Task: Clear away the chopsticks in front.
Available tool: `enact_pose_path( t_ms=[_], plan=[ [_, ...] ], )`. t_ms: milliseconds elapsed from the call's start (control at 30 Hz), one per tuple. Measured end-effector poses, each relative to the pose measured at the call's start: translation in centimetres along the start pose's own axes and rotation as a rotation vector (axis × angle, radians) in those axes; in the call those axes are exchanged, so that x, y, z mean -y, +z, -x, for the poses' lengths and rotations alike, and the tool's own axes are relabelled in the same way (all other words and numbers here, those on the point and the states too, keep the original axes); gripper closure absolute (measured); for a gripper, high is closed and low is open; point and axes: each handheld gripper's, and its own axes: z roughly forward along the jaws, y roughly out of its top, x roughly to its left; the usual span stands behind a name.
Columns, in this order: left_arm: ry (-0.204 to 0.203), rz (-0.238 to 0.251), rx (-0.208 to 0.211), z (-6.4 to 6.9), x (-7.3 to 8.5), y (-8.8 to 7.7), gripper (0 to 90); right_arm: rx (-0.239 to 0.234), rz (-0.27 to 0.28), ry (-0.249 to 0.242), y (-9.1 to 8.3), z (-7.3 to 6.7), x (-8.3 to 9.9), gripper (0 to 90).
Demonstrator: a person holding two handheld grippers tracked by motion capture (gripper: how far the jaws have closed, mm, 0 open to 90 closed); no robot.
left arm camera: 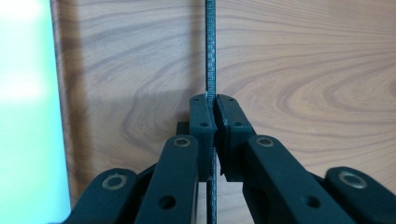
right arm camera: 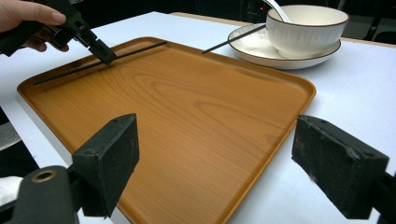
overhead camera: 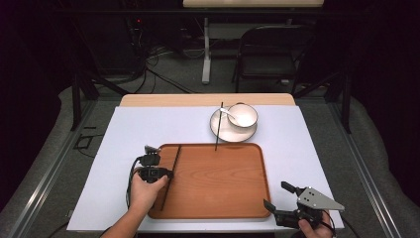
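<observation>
A black chopstick [overhead camera: 173, 166] lies along the left side of the wooden tray [overhead camera: 213, 183]. My left gripper [overhead camera: 169, 174] is shut on it near its middle; up close the jaws pinch the thin stick [left arm camera: 210, 56] just above the tray [left arm camera: 303, 70]. A second chopstick [overhead camera: 218, 126] leans from the white plate [overhead camera: 223, 131] down onto the tray's far rim. A white bowl [overhead camera: 243, 116] with a spoon [overhead camera: 227, 111] stands on the plate. My right gripper [overhead camera: 277, 195] is open and holds nothing, off the tray's front right corner, its pads [right arm camera: 112, 158] wide apart over the tray [right arm camera: 187, 107].
A white sheet [overhead camera: 297, 148] covers the table around the tray. The right gripper view takes in the left gripper [right arm camera: 100, 49], its chopstick [right arm camera: 135, 51], the bowl [right arm camera: 306, 25] and the plate [right arm camera: 261, 53]. A chair [overhead camera: 272, 49] stands beyond the table.
</observation>
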Motion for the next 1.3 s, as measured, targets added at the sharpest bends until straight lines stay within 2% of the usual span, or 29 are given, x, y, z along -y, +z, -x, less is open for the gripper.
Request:
enact_pose_path(
  t_ms=[433, 867, 1033, 1133, 1167, 1200, 1233, 1300],
  plan=[
    [-0.01, 0.008, 0.012, 0.0, 0.0, -0.2, 83.8, 0.0, 0.0, 0.0, 0.0, 0.0, 0.0, 14.5],
    [0.003, 0.016, 0.023, 0.2, -0.1, -0.8, 82.4, 0.0, 0.0, 0.001, 0.0, 0.0, 0.0, 14.5],
    [0.012, 0.043, 0.038, 0.5, -0.6, -1.2, 77.4, 0.0, 0.0, 0.0, 0.0, 0.0, 0.0, 14.6],
    [0.022, 0.06, 0.052, 0.8, -1.1, -1.4, 72.7, 0.0, 0.001, 0.0, 0.0, 0.0, 0.0, 14.5],
    [0.026, 0.068, 0.056, 0.9, -1.3, -1.5, 67.6, 0.0, 0.001, 0.0, 0.0, 0.0, 0.0, 14.5],
    [0.031, 0.078, 0.058, 1.0, -1.5, -1.6, 67.6, 0.0, 0.001, 0.0, 0.0, 0.0, 0.0, 14.5],
    [0.068, 0.123, 0.051, 1.3, -1.9, -1.7, 62.7, -0.001, -0.001, 0.0, 0.0, 0.0, 0.0, 14.6],
    [0.08, 0.136, 0.051, 1.5, -2.1, -1.8, 59.5, -0.001, 0.0, 0.0, 0.0, 0.0, 0.0, 14.5]
  ],
)
